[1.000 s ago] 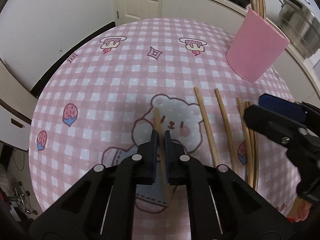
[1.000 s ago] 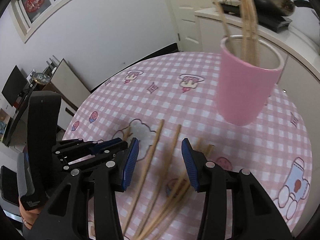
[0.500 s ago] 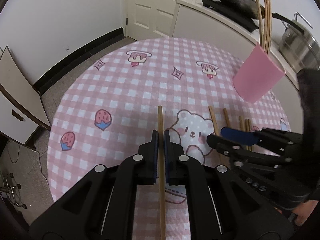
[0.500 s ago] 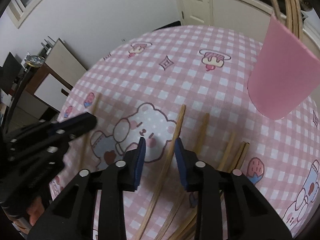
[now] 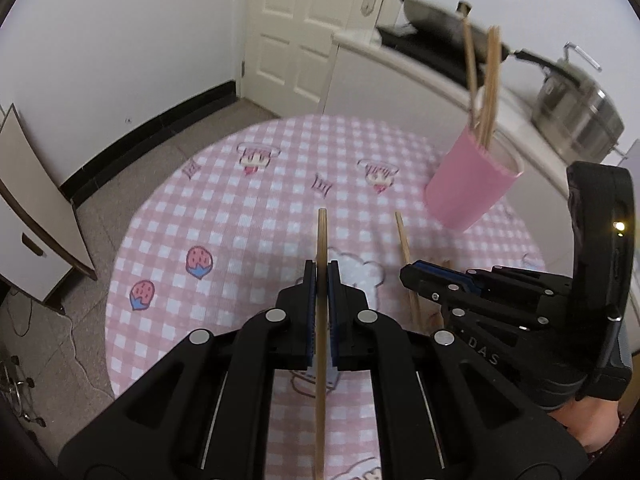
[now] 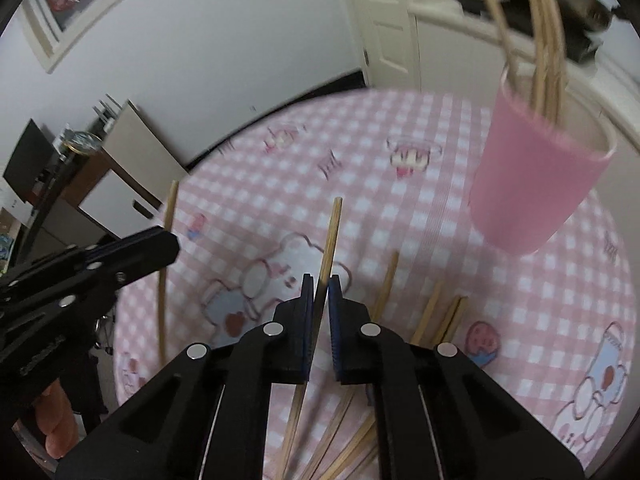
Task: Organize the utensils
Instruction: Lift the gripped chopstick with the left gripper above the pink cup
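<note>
My left gripper (image 5: 322, 270) is shut on a wooden chopstick (image 5: 321, 240) and holds it above the pink checked tablecloth (image 5: 240, 208). That same stick (image 6: 167, 240) shows at the left of the right wrist view, held by the left gripper (image 6: 170, 240). My right gripper (image 6: 319, 284) is shut on a second chopstick (image 6: 331, 232). In the left wrist view this gripper (image 5: 408, 274) sits low on the right, over its stick (image 5: 405, 240). Several loose chopsticks (image 6: 386, 280) lie on the cloth. A pink cup (image 6: 532, 184) (image 5: 470, 184) with chopsticks standing in it is at the far right.
A white counter (image 5: 420, 80) with a wok (image 5: 440, 24) and a steel pot (image 5: 576, 116) runs behind the round table. A white door (image 5: 304, 28) is at the back. A low cabinet (image 5: 28, 216) stands on the left, off the table.
My left gripper has risen with its chopstick, lifting it off the cloth. My right gripper has closed its jaws onto a chopstick that lay between them.
</note>
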Demonstrator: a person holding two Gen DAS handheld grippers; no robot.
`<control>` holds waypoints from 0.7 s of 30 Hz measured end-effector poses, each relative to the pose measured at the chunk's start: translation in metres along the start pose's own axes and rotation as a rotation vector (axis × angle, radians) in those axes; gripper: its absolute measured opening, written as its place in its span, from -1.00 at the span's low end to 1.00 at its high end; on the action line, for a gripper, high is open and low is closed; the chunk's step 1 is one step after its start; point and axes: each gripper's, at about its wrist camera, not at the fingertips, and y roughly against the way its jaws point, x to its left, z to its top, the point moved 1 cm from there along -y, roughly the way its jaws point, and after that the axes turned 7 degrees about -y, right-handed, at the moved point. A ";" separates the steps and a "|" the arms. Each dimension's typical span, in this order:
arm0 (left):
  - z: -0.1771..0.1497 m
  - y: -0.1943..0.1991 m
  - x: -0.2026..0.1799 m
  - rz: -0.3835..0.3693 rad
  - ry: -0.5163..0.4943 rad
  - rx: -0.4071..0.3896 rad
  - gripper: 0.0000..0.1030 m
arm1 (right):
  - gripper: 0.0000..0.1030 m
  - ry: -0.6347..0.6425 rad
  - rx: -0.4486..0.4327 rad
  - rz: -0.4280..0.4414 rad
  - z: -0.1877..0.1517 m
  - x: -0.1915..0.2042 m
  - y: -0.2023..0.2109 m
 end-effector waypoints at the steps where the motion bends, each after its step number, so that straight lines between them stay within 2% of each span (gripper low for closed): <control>1: 0.002 0.006 -0.002 -0.006 0.001 -0.013 -0.89 | -0.89 0.004 -0.021 0.011 0.002 0.002 0.010; 12: 0.024 0.089 -0.035 -0.062 -0.004 -0.253 -0.89 | -0.91 0.042 -0.251 0.062 0.010 0.005 0.110; 21: 0.041 0.121 -0.060 -0.094 0.009 -0.382 -0.89 | -0.92 0.100 -0.401 0.029 0.013 0.001 0.170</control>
